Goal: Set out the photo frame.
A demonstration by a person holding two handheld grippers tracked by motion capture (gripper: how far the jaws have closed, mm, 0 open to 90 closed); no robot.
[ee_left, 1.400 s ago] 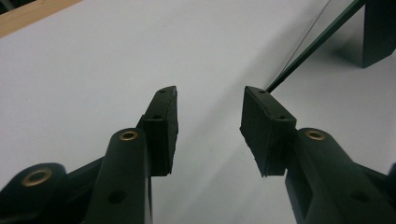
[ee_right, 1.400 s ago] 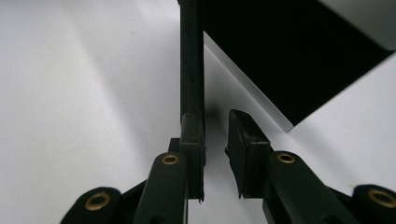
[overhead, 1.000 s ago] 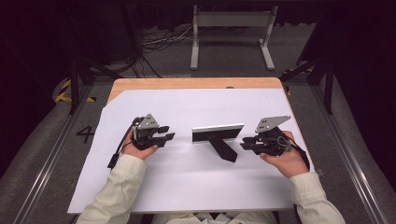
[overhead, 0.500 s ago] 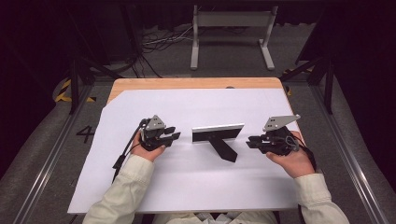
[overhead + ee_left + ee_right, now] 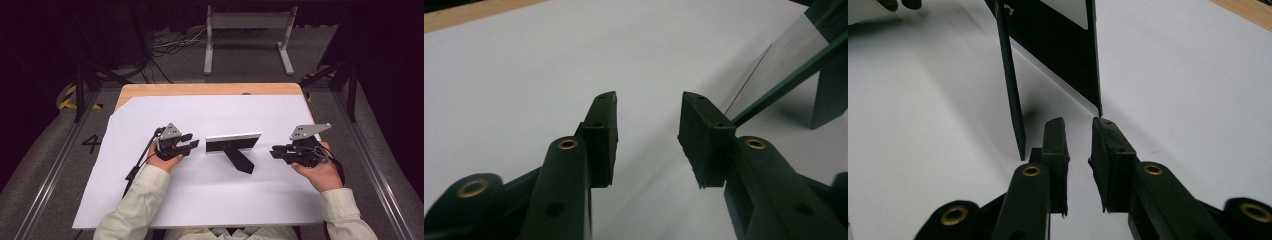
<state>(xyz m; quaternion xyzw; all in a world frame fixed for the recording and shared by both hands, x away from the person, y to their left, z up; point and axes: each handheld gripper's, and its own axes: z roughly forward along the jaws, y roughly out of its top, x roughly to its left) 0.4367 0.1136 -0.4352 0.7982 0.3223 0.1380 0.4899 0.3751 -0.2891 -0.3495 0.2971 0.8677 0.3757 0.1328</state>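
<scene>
Picture frame (image 5: 233,142) stands upright near the middle of the white sheet (image 5: 215,200), its black back and prop leg (image 5: 239,159) facing us, between our two grippers. Our left gripper (image 5: 192,142) lies just beside the frame's left end; its jaws have just been opening and now stand apart with nothing between them, frame edge (image 5: 794,75) off to one side. Our right gripper (image 5: 274,151) sits near the right end, jaws a narrow gap apart, empty, tips just short of the frame's corner (image 5: 1096,107).
</scene>
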